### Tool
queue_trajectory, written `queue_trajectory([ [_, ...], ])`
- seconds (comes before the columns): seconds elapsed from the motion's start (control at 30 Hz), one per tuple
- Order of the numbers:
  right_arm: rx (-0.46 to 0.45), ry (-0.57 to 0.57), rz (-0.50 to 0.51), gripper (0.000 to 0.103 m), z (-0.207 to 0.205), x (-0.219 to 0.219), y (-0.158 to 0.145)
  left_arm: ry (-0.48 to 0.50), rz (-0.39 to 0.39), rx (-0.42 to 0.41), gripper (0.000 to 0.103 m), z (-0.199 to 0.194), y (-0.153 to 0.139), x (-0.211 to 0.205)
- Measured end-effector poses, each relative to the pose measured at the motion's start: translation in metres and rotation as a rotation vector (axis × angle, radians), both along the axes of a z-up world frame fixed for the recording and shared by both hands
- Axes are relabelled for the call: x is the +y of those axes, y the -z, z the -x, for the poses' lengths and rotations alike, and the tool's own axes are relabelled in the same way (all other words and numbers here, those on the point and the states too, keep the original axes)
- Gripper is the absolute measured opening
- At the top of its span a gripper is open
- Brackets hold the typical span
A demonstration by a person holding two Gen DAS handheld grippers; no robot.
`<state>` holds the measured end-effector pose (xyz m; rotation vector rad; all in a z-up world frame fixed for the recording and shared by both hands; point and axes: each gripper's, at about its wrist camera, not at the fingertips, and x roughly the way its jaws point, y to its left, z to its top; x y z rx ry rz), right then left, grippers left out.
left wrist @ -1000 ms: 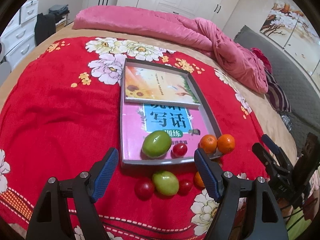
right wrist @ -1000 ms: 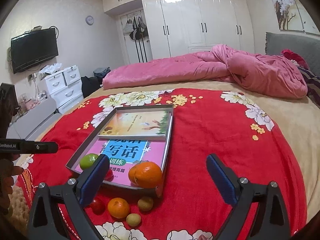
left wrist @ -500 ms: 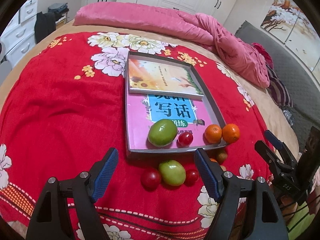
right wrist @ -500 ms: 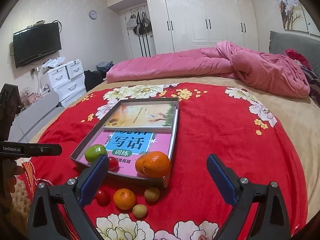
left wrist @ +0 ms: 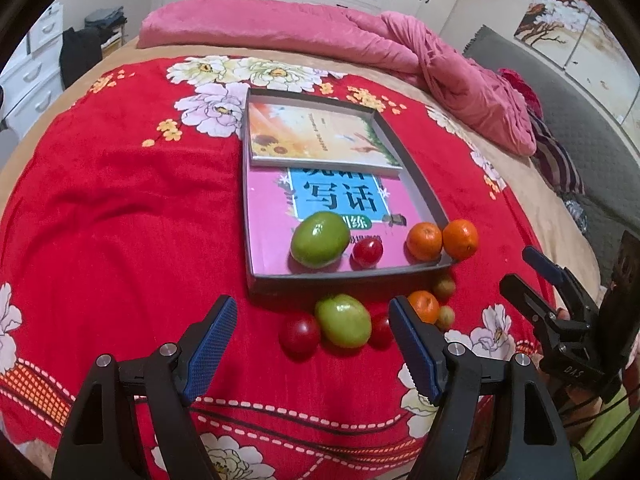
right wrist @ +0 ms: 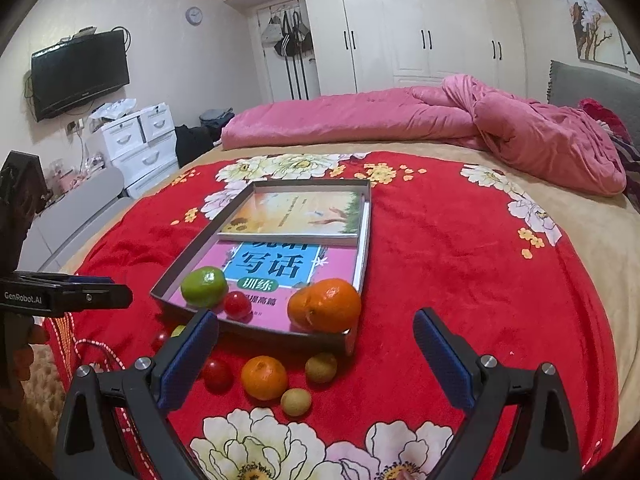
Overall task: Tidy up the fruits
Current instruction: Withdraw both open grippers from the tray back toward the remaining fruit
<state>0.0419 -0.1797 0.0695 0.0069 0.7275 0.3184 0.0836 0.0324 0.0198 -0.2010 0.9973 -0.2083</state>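
Both the left gripper (left wrist: 312, 344) and right gripper (right wrist: 316, 356) are being held released; the green fruit (left wrist: 343, 321), at twelve o'clock, is being judged smooth, firm, best pinched across its middle.

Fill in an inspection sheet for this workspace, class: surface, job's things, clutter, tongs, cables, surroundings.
Surface: red floral blanket on a bed.
Job's things: grey tray holding a green fruit, a cherry tomato and two oranges; more fruit lies on the blanket before it, including an orange.
Clutter: two books in the tray.
Tongs: left tongs and right tongs open, empty.
Cables: nothing seen.
Surroundings: pink duvet, wardrobe, television.
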Motion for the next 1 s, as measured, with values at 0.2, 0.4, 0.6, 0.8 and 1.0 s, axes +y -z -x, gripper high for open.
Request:
queue_trajectory([
  [0.2,0.015,-0.025,0.008,0.099,0.004,0.007,0.003,0.008,-0.012,0.018,0.079,0.003,0.005,-0.001],
  [0.4,0.036,-0.068,0.033,0.099,0.008,0.016,0.008,0.009,-0.008,0.032,0.079,0.004,0.009,0.000],
  [0.6,0.046,-0.114,0.100,0.099,0.011,0.029,0.016,0.016,-0.027,0.049,0.079,0.007,0.013,-0.002],
  [0.8,0.057,-0.158,0.138,0.099,0.014,0.039,0.022,0.026,-0.043,0.066,0.079,0.008,0.019,-0.005],
  [1.0,0.072,-0.191,0.178,0.099,0.016,0.046,0.030,0.028,-0.065,0.092,0.079,0.008,0.026,-0.008],
])
